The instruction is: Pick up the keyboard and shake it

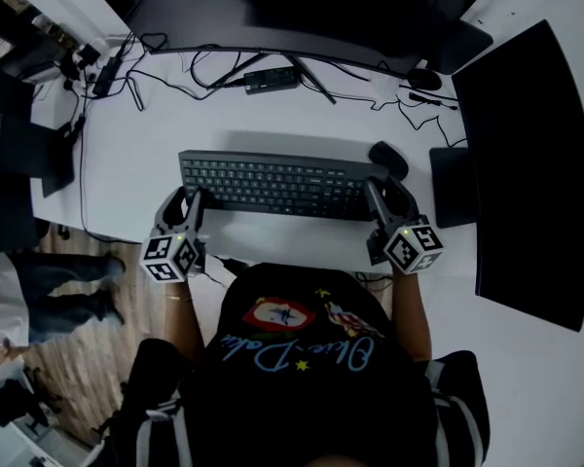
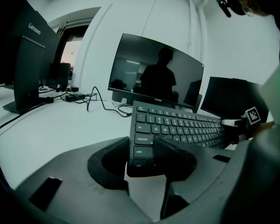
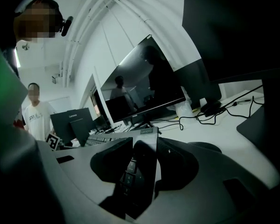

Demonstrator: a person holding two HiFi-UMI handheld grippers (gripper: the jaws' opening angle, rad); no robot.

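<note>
Got my left tongs point(image 1: 191, 205) clamped on the black keyboard's point(image 1: 282, 185) left end, right tongs point(image 1: 383, 200) gripping the right end, mouse point(image 1: 387, 159) sitting nearby on the white counter point(image 1: 273, 115).

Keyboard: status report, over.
Left tongs shut on keyboard left end. Right tongs shut on its right end. Mouse close behind that right end, contact unclear.

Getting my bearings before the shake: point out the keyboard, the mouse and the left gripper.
keyboard point(image 1: 282, 185): head view, middle of the key field.
mouse point(image 1: 388, 159): head view, top of its shell.
left gripper point(image 1: 189, 205): head view, midway between its jaw tips.
</note>
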